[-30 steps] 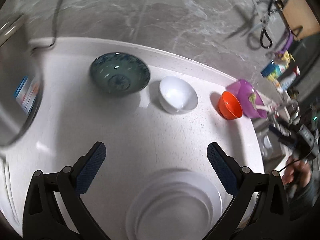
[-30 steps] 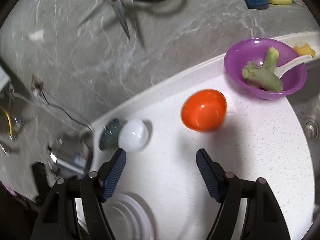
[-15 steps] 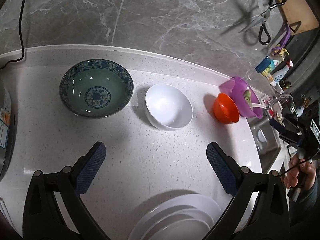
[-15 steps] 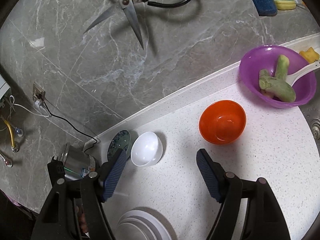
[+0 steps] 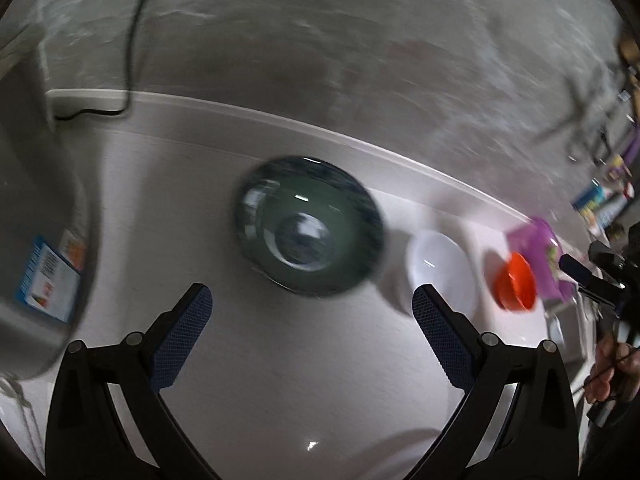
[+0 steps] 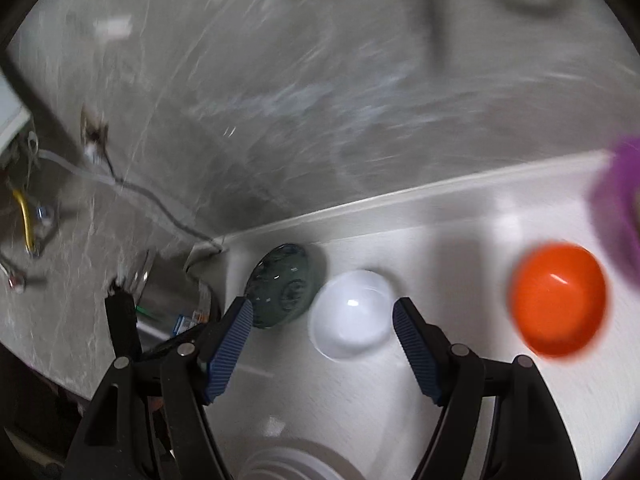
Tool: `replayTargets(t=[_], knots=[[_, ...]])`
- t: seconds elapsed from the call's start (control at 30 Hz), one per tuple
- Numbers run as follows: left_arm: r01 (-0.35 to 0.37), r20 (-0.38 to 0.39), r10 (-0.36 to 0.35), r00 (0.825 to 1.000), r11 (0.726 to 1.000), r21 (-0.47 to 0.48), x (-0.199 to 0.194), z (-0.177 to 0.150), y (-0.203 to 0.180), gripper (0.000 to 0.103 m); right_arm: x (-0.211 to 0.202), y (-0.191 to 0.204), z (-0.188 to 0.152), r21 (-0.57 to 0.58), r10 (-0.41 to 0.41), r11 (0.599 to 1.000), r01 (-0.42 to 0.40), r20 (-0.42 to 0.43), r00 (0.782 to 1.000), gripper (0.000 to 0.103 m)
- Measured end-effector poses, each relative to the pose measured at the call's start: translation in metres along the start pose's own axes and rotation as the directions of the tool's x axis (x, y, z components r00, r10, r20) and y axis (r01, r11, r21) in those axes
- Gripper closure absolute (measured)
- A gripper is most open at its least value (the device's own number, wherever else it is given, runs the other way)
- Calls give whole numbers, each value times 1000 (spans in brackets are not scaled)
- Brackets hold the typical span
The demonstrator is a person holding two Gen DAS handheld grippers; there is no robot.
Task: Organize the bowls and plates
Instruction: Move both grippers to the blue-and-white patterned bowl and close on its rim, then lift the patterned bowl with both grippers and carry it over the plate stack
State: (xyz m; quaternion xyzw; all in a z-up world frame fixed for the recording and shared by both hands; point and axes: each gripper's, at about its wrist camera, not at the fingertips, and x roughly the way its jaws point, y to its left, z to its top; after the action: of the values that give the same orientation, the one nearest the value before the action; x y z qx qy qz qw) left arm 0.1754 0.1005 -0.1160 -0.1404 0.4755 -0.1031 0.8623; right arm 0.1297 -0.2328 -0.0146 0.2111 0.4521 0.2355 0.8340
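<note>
Left wrist view, heavy motion blur. I count four bowls in a row on the surface (image 5: 320, 360): one dark green patterned bowl (image 5: 308, 226), one white bowl (image 5: 442, 270), one orange bowl (image 5: 516, 282), one purple bowl (image 5: 540, 252) with something greenish in it. One stack of white plates (image 6: 288, 464) at the near edge, plate count unreadable.

Surface is white speckled stone with a raised back lip, grey marble wall behind. One steel appliance (image 5: 36, 272) with a label sits far left, and a black cable (image 5: 134, 40) runs up the wall.

Left hand-held gripper (image 5: 312, 308): jaws wide apart, empty, green bowl just ahead between the fingers. Right hand-held gripper (image 6: 322, 326): jaws also spread, empty, white bowl framed between the pads, green bowl by its left finger, orange bowl off to the right. Neither touches anything.
</note>
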Motion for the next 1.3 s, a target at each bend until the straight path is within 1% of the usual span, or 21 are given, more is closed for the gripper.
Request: replayTargets(t=[0.03,0.1,0.17,0.23,0.3,0.37,0.4,0.47,0.53,0.6,0.73,0.8,0.83,0.9,0.93,1.0,1.03,1.07,1.1,1.2,1.3], knots=[[-13,-6,13,1000,1000,-9,5,5,6,2,22,9,9,-24,9,1000,-10,-43,999,27],[-25,-15,25,1000,999,-23,15,13,18,2,55,22,20,-51,16,998,-21,-92,996,27],[-56,-33,55,998,998,-15,26,23,24,2,94,34,30,-77,16,997,-28,-154,988,29],[-76,-63,76,995,997,-3,41,29,27,2,129,41,37,-99,-16,995,-4,-201,979,29],[-104,-83,103,991,995,-2,57,35,32,2,160,42,42,-106,-54,994,29,-242,969,35],[-102,-91,100,991,995,-13,67,38,39,2,186,41,45,-86,-61,996,38,-279,958,36],[-105,-92,103,990,994,-17,70,40,41,3,195,42,46,-90,-68,995,44,-292,954,39],[-107,-108,105,989,994,-22,79,43,48,5,211,43,47,-127,-124,988,89,-311,942,39],[-107,-131,103,986,994,-27,90,43,55,14,225,40,48,-128,-149,986,112,-333,931,40],[-96,-155,90,984,995,-32,100,43,61,30,234,39,50,-133,-158,984,118,-348,924,41],[-84,-179,77,981,996,-30,108,39,68,43,251,39,51,-159,-204,975,154,-377,904,43],[-81,-187,75,980,996,-26,112,38,71,45,259,35,50,-160,-220,973,169,-400,890,50],[-78,-190,72,979,997,-22,114,38,72,45,261,33,49,-160,-224,972,172,-409,885,51],[-79,-194,74,978,997,-19,116,38,71,47,265,35,47,-171,-228,971,170,-424,877,67],[-81,-195,77,978,997,-14,117,38,71,48,267,35,46,-176,-230,970,169,-431,873,70],[-77,-206,75,976,997,-2,121,39,69,67,270,36,45,-188,-234,968,166,-440,867,80],[-63,-209,62,976,998,-1,122,39,69,70,271,37,45,-196,-239,966,167,-444,864,82],[-56,-211,56,976,998,5,123,39,67,75,272,35,43,-201,-246,965,171,-447,860,87],[-53,-211,53,976,999,8,122,40,66,78,274,34,42,-198,-247,965,174,-454,856,88],[-29,-215,29,976,1000,1,123,40,66,88,275,34,40,-196,-239,966,165,-456,857,91],[-27,-209,23,978,999,-17,125,40,68,89,276,36,40,-210,-246,964,165,-453,857,91]])
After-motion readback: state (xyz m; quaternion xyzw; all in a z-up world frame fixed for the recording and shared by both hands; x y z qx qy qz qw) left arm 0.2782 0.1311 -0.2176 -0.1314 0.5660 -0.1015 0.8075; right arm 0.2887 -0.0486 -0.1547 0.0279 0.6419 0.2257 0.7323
